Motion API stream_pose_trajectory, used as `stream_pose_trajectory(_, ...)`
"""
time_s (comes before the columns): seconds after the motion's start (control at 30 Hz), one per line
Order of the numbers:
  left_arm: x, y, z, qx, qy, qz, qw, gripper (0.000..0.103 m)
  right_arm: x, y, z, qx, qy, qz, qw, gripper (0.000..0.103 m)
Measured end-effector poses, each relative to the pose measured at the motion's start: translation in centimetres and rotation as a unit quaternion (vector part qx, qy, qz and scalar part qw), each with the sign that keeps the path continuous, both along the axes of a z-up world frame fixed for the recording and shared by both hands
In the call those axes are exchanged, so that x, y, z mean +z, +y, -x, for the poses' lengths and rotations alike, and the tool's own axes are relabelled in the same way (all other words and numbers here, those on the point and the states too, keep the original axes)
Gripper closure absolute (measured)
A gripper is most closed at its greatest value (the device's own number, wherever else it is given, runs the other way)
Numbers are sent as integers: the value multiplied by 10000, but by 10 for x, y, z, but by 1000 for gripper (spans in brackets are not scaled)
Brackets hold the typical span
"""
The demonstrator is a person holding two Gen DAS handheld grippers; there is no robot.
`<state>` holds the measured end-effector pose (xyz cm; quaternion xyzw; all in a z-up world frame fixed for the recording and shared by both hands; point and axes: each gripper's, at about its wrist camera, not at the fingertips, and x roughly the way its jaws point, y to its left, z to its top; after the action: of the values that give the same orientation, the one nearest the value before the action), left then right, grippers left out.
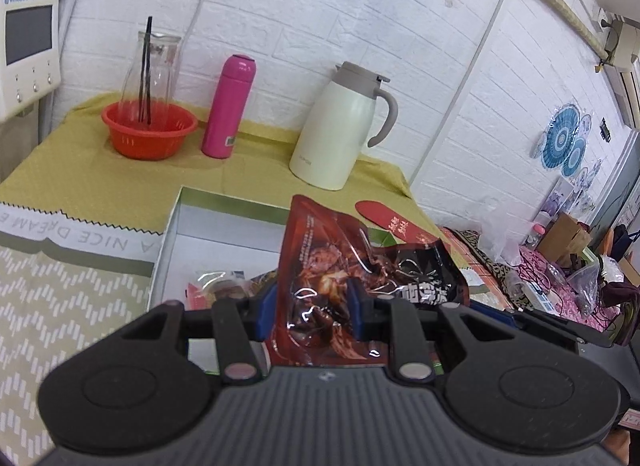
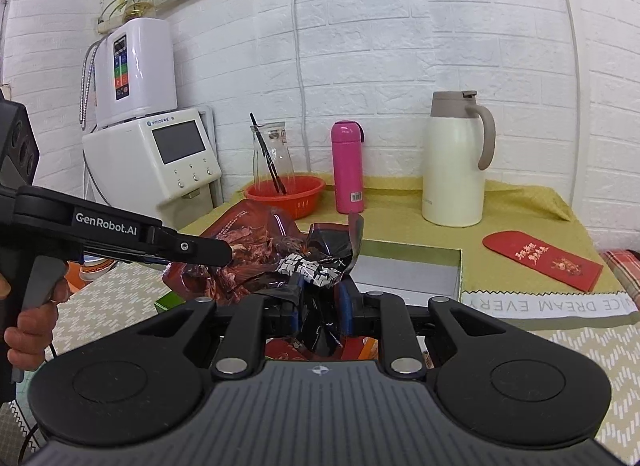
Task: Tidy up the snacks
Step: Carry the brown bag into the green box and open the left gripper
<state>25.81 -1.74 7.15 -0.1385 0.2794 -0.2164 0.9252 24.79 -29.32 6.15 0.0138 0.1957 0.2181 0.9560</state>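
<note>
A: Tools first. Our left gripper [image 1: 310, 316] sits centre-bottom of the left wrist view, blue pads clamped on the dark red snack pouch [image 1: 340, 266].

B: Right gripper [image 2: 318, 308], lower centre of the right wrist view, is pinched on the black crumpled end of that same snack pouch [image 2: 280, 262]. So we hold one bag with both tools, above the box.

A: Agreed. The white box [image 1: 224, 225] lies mid-frame just behind the pouch, on the green tablecloth [image 1: 100, 181]. Other small packets [image 1: 216, 286] already lie in it, lower left of the pouch.

B: Step in hand, as we judge it: laying this pouch into the box. To do it well we keep both grips firm, spread the bag flatter, then lower it over the bare white floor toward the upper part of the box.

A: And release one side only once the bag rests, or the foil may spring and flop over the rim.

B: Outward stuff: red envelope [image 2: 542, 260] at right, cream jug [image 2: 456, 169], pink flask [image 2: 348, 167], red basket [image 2: 286, 191] along the back. None in our way.
</note>
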Motion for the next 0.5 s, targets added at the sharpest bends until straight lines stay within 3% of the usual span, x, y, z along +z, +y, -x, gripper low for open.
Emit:
stream_pose_trajectory(0.37, -33, 2, -30, 0, 467, -89, 9989, 77, -30, 3, -26, 13, 440, -11, 9990, 66)
stream_pose_trajectory(0.43, -39, 5, -33, 43, 563, -63, 9984, 67, -35, 5, -29, -48, 462, 73, 9989, 64)
stream_pose_trajectory(0.47, -41, 6, -33, 92, 566, -52, 9983, 48, -38, 7, -30, -88, 436, 147, 9989, 56)
stream_pose_trajectory(0.5, -42, 8, -32, 185, 530, -30, 9984, 40, -39, 8, -28, -136, 363, 213, 9990, 50)
